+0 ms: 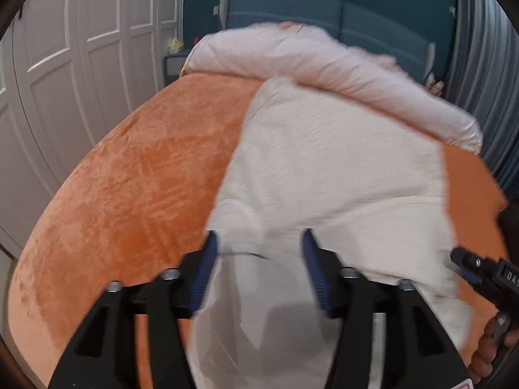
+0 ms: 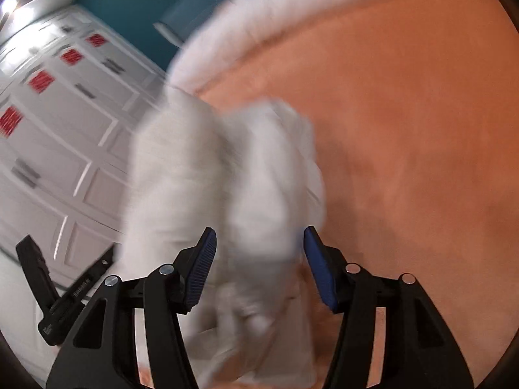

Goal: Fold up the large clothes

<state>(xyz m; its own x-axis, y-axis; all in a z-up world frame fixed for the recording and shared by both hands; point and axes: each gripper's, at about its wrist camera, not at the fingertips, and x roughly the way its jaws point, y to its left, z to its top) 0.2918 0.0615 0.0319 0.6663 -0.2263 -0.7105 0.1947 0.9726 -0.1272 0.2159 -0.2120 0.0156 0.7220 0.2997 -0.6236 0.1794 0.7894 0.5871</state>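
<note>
A large cream garment [image 1: 331,168] lies spread on the orange bed cover [image 1: 129,178]. My left gripper [image 1: 259,240] is open, its blue pads [image 1: 207,269] on either side of the garment's near edge, which runs between the jaws. In the right wrist view, which is blurred, the garment [image 2: 220,175] is bunched and raised in front of my right gripper [image 2: 259,236]. That gripper is open, with cloth between and below its blue pads [image 2: 319,269]. The right gripper also shows at the right edge of the left wrist view [image 1: 480,272].
A rolled pale pink duvet [image 1: 324,64] lies across the far side of the bed. White wardrobe doors [image 1: 65,48] stand on the left. A blue headboard [image 1: 324,9] and grey curtain [image 1: 480,64] are behind. The left gripper shows at the lower left of the right wrist view [image 2: 58,291].
</note>
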